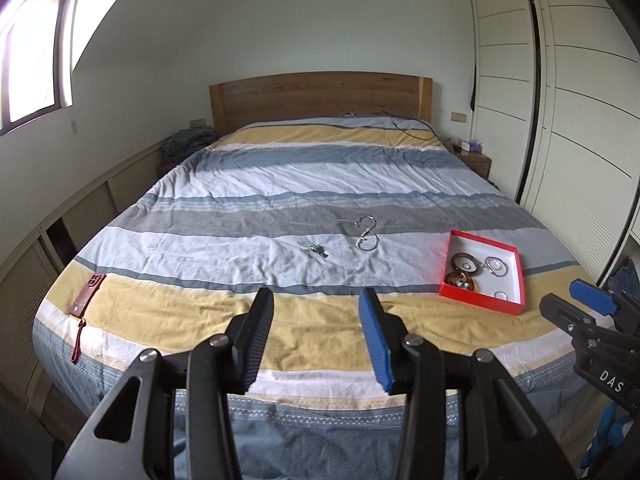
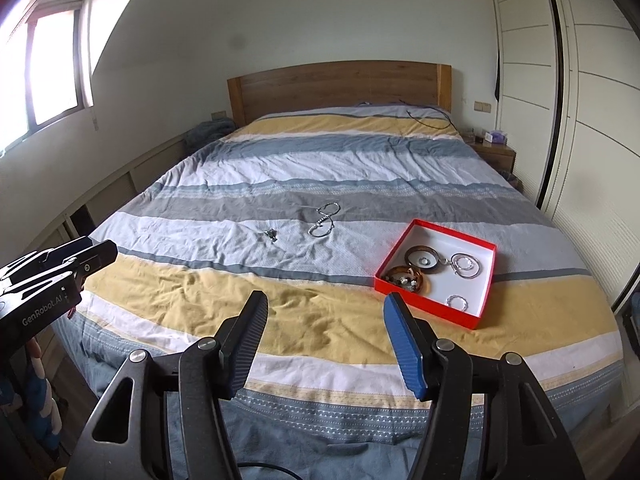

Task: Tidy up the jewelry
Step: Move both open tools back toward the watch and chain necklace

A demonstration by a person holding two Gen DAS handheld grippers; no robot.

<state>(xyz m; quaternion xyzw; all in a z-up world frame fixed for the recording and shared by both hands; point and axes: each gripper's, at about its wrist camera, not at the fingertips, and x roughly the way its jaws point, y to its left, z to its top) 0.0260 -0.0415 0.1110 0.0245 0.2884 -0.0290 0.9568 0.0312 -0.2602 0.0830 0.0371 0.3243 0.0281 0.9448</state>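
Observation:
A red box (image 1: 482,300) (image 2: 424,303) with a white inside lies on the striped bed, near the foot on the right. It holds brown bangles (image 1: 460,279) (image 2: 406,276) and silver rings (image 1: 496,266) (image 2: 466,265). A silver bracelet (image 1: 365,232) (image 2: 326,220) lies twisted on the grey stripe mid-bed. A small silver piece (image 1: 318,250) (image 2: 271,235) lies left of it. My left gripper (image 1: 318,300) and right gripper (image 2: 324,306) are open and empty, held above the foot of the bed, well short of the jewelry.
A red phone (image 1: 86,294) with a tassel lies on the bed's near left corner. The wooden headboard (image 1: 320,96) is at the far end. A wardrobe (image 1: 580,120) runs along the right. A black cable (image 1: 416,128) lies near the pillows' end.

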